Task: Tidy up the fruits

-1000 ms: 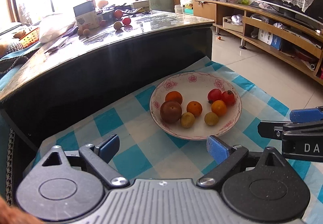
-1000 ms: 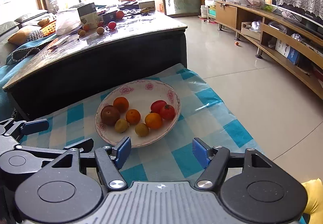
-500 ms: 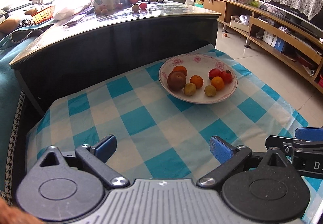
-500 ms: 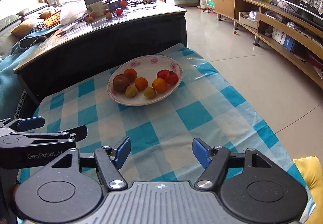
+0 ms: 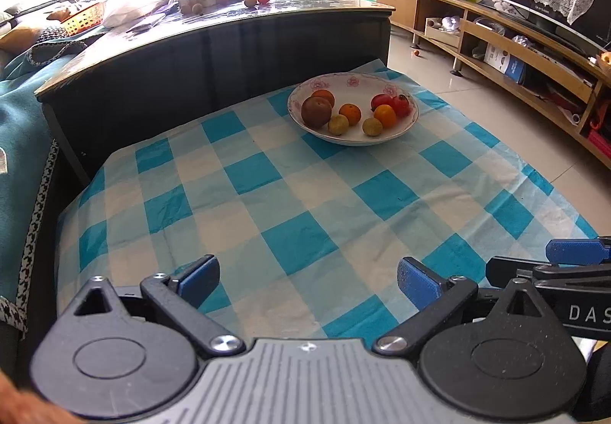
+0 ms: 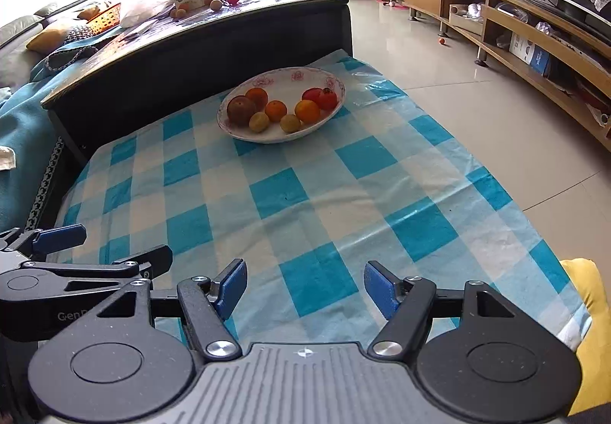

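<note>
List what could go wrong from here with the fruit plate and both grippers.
1. The plate sits near the cloth's far corner, above bare floor; a nudge might tip it off.
2. The round fruits, like the orange touching the red ones, may roll when a neighbour is lifted.
3. The left gripper and right gripper, both open, hang close together and might collide.

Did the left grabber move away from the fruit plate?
Yes. The left gripper backed away from the plate; far more checked cloth lies between them now.
</note>
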Tool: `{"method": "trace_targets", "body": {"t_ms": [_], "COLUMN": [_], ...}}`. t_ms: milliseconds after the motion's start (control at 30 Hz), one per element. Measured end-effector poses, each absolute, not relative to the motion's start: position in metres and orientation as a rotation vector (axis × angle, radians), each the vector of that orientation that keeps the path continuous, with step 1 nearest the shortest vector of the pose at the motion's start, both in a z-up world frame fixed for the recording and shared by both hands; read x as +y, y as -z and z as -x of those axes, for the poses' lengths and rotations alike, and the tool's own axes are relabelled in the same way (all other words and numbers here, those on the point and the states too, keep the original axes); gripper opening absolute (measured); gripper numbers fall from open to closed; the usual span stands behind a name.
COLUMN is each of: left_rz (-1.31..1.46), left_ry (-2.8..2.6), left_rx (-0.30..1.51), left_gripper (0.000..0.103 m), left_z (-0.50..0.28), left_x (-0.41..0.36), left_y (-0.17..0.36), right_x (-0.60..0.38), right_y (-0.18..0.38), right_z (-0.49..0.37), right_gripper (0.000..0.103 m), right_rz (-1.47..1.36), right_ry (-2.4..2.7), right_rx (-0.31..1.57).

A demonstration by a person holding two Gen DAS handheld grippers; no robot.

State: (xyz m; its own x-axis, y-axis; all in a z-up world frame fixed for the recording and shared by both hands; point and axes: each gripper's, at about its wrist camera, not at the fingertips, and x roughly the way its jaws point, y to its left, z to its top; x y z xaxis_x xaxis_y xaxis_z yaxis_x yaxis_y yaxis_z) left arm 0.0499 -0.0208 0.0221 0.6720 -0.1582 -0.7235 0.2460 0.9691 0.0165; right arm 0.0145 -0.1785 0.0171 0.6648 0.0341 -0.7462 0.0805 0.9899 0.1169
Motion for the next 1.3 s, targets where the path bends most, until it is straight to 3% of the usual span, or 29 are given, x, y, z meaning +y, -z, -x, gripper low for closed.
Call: {"method": "trace_targets", "body": {"t_ms": [1300], "left_rz": [-0.093], "left_ry": [0.196], "left_rx": [0.846], "left_gripper": [0.103], "left_z": [0.01], "left_x": [-0.004], "left_y": [-0.013], "right_x": [-0.163], "right_y": [-0.008], "right_z": [0.043], "right_gripper": [0.064], "right_rz": [-0.126], "right_ry": [0.007], "right_rx": [0.865]}}
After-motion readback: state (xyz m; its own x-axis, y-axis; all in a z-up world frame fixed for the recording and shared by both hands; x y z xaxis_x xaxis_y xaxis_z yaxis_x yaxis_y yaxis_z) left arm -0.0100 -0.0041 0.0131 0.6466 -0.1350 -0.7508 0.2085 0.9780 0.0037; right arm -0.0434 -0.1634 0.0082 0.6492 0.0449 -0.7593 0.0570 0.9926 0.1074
